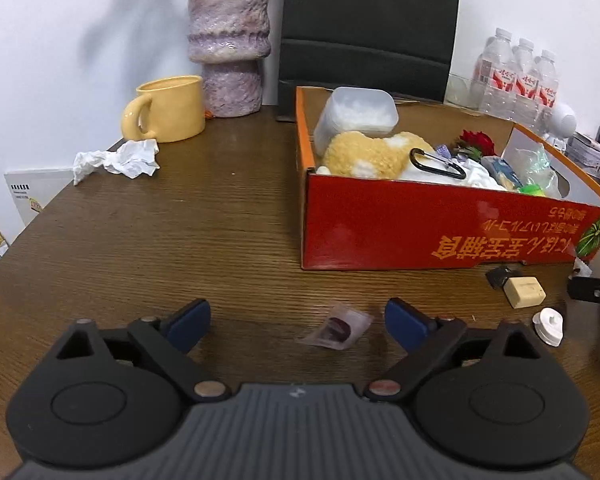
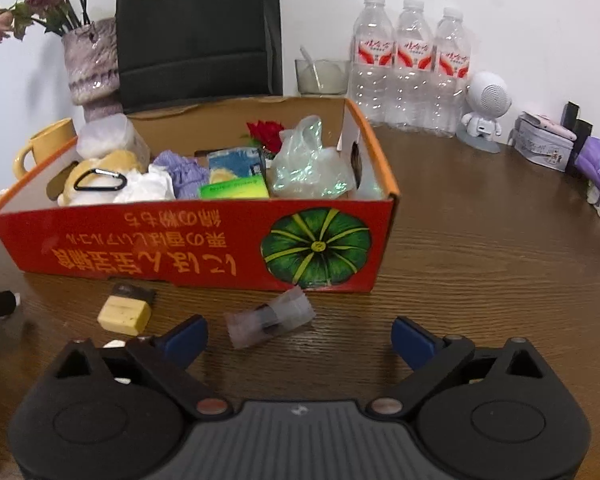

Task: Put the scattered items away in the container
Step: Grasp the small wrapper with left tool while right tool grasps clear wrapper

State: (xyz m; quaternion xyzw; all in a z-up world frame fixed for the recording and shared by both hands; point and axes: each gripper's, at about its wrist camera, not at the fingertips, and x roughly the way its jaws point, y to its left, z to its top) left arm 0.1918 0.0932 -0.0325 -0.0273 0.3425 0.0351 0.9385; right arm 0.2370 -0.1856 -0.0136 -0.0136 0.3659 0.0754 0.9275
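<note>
Left wrist view
Box print: red cardboard box (image 1: 440, 232) carries upside-down yellow East Asian characters, not legible
Bottles: red labels on water bottles (image 1: 520, 76), text too small to read
Left gripper (image 1: 298, 320): spread wide, holding nothing, above the table (image 1: 180, 220)
Packet: small clear packet (image 1: 338, 326) lies between the fingertips, untouched

Right wrist view
Box print: same inverted yellow script beside a green pumpkin picture (image 2: 316, 246)
Right gripper (image 2: 300, 338): wide open, empty
Loose items: translucent wrapped piece (image 2: 270, 316) and cream block (image 2: 124, 314) on the table before the box
</note>
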